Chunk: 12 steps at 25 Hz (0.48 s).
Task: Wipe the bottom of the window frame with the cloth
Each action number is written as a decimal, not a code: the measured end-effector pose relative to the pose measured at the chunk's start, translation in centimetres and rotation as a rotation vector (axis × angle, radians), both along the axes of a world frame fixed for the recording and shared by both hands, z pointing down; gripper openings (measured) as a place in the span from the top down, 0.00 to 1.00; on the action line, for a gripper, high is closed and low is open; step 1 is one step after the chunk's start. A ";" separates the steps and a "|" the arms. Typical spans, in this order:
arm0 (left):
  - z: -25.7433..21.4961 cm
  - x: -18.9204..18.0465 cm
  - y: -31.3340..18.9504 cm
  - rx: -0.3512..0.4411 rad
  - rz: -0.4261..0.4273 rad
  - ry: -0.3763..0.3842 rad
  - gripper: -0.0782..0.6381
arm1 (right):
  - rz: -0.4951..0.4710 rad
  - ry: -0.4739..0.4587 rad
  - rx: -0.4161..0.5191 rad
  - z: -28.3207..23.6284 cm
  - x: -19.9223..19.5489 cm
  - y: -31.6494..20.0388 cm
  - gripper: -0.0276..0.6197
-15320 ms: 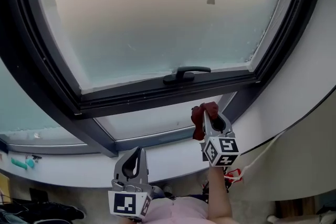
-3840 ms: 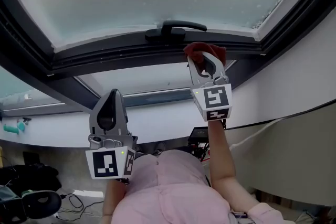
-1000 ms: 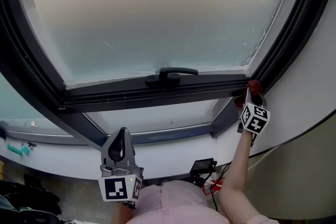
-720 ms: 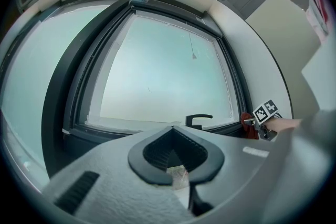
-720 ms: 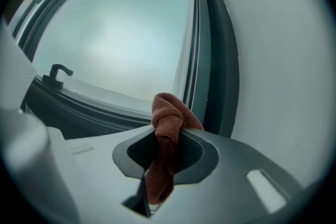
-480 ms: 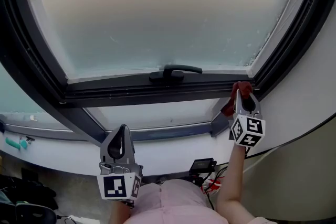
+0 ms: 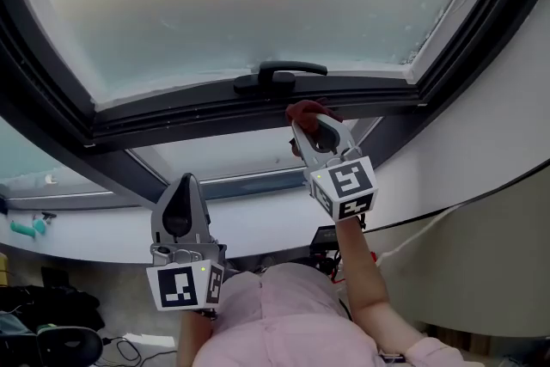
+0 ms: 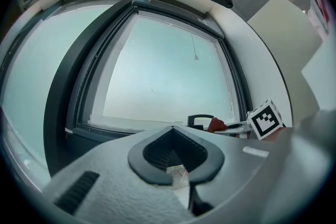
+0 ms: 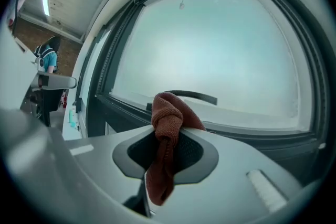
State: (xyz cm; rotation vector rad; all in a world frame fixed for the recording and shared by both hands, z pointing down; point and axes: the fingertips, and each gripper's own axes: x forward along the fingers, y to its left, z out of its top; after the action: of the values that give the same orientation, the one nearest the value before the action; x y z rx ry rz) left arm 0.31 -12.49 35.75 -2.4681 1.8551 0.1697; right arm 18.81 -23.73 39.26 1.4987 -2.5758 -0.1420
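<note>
While R gripper [image 7: 308,126] is pinching red cloth [image 7: 309,109] tight betw jaws, cloth is sitting up at bottom of window frame [image 7: 198,114], approx 5 o'clock from black handle [image 7: 279,75]; touching or not, can't tell. Cloth tail is hanging down thru jaws. L gripper [image 7: 180,186] is waiting low at 7 o'clock, well apart from frame, jaws pressed together, nothing betw them.

Cloth [image 7: 308,111] just below window handle [image 7: 279,75]
</note>
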 end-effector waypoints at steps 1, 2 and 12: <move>0.1 -0.1 0.0 -0.001 -0.002 0.001 0.89 | -0.012 0.001 -0.001 0.1 -0.8 -0.1 0.84; 0.1 -0.3 0.1 -0.003 -0.004 0.001 0.89 | -0.021 -0.001 0.000 0.2 -1.5 -0.1 0.84; 0.6 -1.0 -0.3 -0.022 -0.007 -0.007 0.89 | -0.119 0.045 -0.096 4.8 -7.4 0.9 0.84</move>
State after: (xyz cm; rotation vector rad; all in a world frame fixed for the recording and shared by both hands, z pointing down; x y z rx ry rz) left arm -0.65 -12.81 36.35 -2.4726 1.8735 0.1405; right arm 11.37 -22.83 44.02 1.2952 -2.5963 -0.0644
